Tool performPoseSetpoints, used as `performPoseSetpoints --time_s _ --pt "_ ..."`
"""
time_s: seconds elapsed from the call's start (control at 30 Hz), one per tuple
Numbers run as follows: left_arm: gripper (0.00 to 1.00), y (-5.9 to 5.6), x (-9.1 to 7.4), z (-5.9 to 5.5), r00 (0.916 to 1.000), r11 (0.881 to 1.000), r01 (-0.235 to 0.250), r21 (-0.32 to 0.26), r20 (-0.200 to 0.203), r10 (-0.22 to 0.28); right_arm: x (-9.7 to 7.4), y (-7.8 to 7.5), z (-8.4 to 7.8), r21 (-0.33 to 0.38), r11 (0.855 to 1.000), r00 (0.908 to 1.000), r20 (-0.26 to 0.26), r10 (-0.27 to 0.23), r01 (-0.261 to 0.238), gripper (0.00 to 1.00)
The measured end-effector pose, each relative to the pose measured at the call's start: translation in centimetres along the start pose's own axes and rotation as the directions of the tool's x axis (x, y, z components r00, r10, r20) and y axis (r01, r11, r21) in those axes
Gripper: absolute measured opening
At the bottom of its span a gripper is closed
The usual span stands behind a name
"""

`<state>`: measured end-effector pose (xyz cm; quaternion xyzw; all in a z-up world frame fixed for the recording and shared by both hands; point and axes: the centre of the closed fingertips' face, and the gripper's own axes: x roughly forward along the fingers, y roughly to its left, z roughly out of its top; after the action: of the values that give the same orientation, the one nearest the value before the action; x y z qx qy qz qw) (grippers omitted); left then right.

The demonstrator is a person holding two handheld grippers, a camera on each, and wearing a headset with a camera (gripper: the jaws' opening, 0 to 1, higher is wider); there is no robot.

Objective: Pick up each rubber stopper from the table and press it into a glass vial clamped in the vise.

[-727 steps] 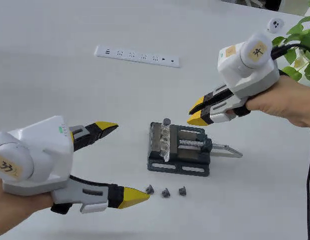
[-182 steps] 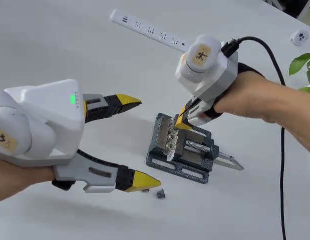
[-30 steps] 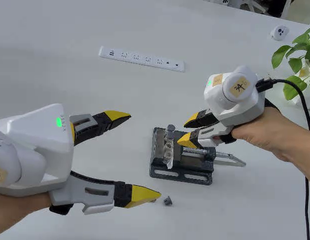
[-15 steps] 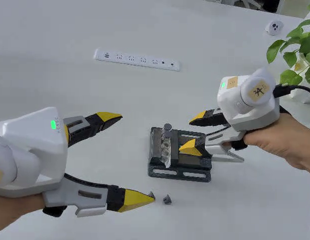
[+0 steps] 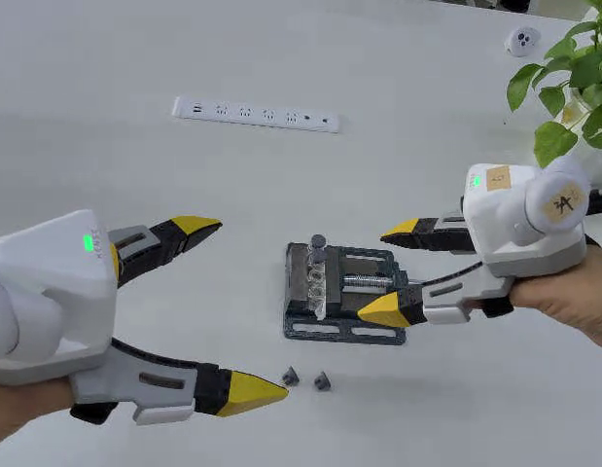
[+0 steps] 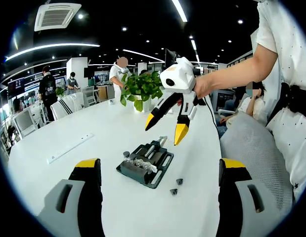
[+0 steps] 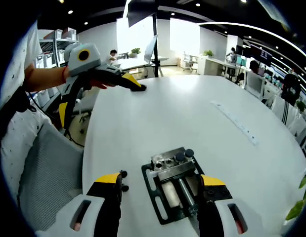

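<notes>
Head view, left to right. Left gripper (image 5: 242, 309): jaws wide, nothing held, hovering low by the near edge of the desk (image 5: 106, 156). Its lower tip is just left of the two loose stoppers (image 5: 291, 376), not touching. They lie side by side in a line roughly along the near edge, just in front of the vise (image 5: 344, 309). Too small to tell which end is up. Vise sits mid-desk, with vials (image 5: 317, 282) clamped in a row running near edge to far edge. The far-end vial carries a cap (image 5: 319, 241); the rest I can't read. Right gripper (image 5: 383, 273): jaws wide too, empty, hanging over the screw side of the vise, tips pointing left.

Left gripper view: stoppers (image 6: 179, 181) ahead, slightly right of my centreline, right of the vise (image 6: 145, 165).
Right gripper view: stoppers (image 7: 123, 174) just off my left jaw, down on the desk.

Call: left is nearer for the pick. The move looks short: forward-right and down. Close the jaws across the pair's line so the neighbour isn't bumped. Right is better placed over the vise.
</notes>
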<state>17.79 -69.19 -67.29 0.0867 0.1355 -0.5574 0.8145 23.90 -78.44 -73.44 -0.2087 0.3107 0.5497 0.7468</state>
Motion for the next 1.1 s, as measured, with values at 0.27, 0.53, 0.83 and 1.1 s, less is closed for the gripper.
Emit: performPoseSetpoints --time_s 0.27,0.53,0.83,1.1 --pt "0.99 -0.2 0.0 -0.4 0.9998 1.0 0.002 -0.002 -0.017 -0.002 -0.7 2.3 -0.9 0.018 0.999 0.9979 0.057 0.033 -0.034 0.63" --pt "0.99 -0.1 0.0 -1.1 0.9995 1.0 0.004 -0.013 -0.033 -0.005 -0.5 4.5 -2.1 0.012 0.997 0.9935 0.084 0.077 -0.078 0.59" --pt "0.99 -0.1 0.2 -1.3 0.999 1.0 0.001 -0.015 -0.045 -0.002 0.5 5.6 -3.8 0.016 0.991 0.9883 0.084 0.128 -0.13 0.54" --pt "0.99 0.3 0.3 -1.9 0.9985 1.0 0.002 -0.028 -0.055 -0.003 1.9 6.6 -5.0 -0.011 0.985 0.9835 0.061 0.17 -0.17 0.43"
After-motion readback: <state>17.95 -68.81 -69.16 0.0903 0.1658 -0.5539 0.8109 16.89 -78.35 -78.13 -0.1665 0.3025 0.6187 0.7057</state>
